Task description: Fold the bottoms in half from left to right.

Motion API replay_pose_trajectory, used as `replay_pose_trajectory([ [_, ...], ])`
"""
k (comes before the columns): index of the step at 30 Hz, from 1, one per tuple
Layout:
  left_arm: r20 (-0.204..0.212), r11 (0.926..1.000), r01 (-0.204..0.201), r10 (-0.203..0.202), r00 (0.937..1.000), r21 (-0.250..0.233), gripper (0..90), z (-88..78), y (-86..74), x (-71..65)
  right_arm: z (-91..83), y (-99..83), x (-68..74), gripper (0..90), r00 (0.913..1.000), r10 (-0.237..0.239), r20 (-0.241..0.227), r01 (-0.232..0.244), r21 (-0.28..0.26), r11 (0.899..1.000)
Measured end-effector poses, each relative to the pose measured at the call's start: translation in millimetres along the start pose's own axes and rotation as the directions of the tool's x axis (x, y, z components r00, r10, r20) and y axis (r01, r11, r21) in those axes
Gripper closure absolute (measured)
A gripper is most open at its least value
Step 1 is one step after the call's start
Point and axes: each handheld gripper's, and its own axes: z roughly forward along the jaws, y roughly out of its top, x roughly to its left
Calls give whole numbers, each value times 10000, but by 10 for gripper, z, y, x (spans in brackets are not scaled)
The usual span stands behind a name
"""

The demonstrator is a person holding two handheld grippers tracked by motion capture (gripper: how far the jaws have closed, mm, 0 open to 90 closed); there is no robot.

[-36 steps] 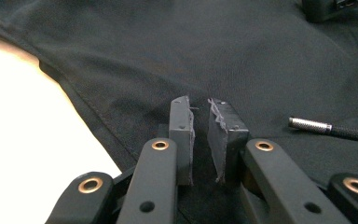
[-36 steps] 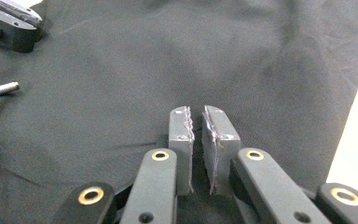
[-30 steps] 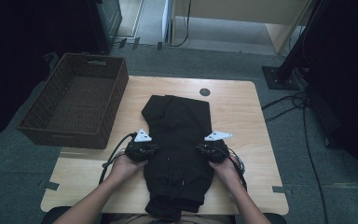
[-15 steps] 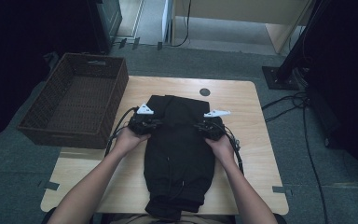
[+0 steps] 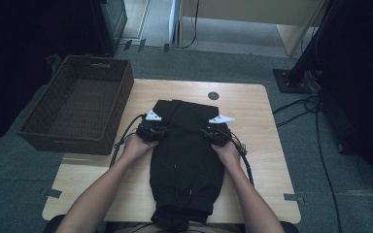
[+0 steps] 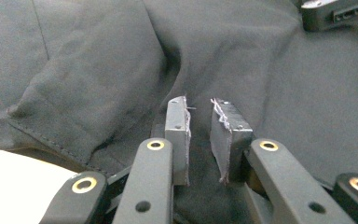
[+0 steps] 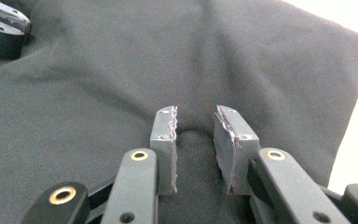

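We see the black garment (image 5: 184,160) at frame centre on the table (image 5: 252,111). The left gripper (image 6: 199,122) and right gripper (image 7: 196,128) rest on it, jaws just opened narrowly, nothing pinched. A wicker basket (image 5: 77,109) sits upper left.

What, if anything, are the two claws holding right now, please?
Nothing: both the left claw and right claw have just been opening, jaws parted with a gap, resting on the folded black garment.
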Motion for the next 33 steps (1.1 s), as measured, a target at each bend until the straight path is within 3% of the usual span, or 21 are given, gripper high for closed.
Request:
replay_pose_trajectory([
  [2, -40, 9998, -183, 183, 9998, 108, 772, -43, -42, -64, -48, -50, 31, 697, 9999, -48, -99, 48, -33, 10000],
  [5, 59, 9999, -139, 139, 9999, 75, 772, -109, -124, -142, -118, -135, 83, 697, 9996, -187, -231, 183, -181, 9997],
  [8, 207, 9998, -117, 114, 9997, 141, 760, -149, -137, -136, -155, -172, 109, 694, 9992, -267, -298, 260, -220, 9994],
  [11, 57, 10000, 21, -20, 10000, -74, 745, -175, -58, -70, -150, -141, 102, 687, 9992, -221, -340, 220, -35, 9998],
  [15, -201, 9994, -205, 199, 9996, -267, 734, -157, 145, 29, -135, -58, 50, 684, 9970, 191, -754, -172, 259, 9995],
  [19, -319, 9993, -234, 225, 9992, -288, 702, -48, 363, 173, -159, 28, -38, 680, 9983, 275, -507, -272, 73, 9996],
  [25, -497, 9993, -367, 360, 9981, -119, 661, 172, 555, 276, -169, 117, -251, 658, 9985, 541, 82, -541, 12, 9985],
  [29, -507, 9993, -307, 317, 9982, 201, 638, 317, 623, 316, -102, 144, -327, 650, 9972, 725, 199, -727, 111, 9973],
  [33, -737, 9966, -405, 458, 9962, 719, 687, 432, 616, 349, 0, 160, -289, 639, 9976, 681, 119, -684, 302, 9972],
])
